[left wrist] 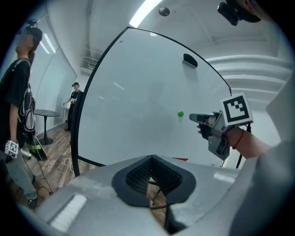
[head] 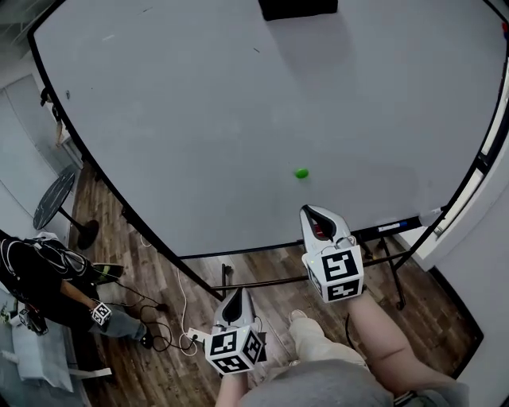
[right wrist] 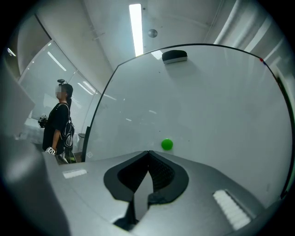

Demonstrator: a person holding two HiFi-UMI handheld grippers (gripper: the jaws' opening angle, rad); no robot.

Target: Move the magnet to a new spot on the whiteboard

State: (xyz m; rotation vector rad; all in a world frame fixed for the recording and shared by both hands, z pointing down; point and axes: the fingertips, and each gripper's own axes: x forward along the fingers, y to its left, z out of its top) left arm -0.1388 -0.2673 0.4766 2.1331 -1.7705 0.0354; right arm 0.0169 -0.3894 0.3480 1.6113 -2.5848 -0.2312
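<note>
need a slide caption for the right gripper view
Shut right gripper faces a small round green magnet stuck low on the large white whiteboard.

You had bare whiteboard [head: 238, 119] on every side of the magnet [head: 301, 172], and nothing stood between it and your right gripper [head: 312, 215]. The eraser [head: 298, 8] sat far up at the top edge, the tray [head: 390, 229] ran along the bottom, and a bystander [head: 48, 278] stood well off left.
</note>
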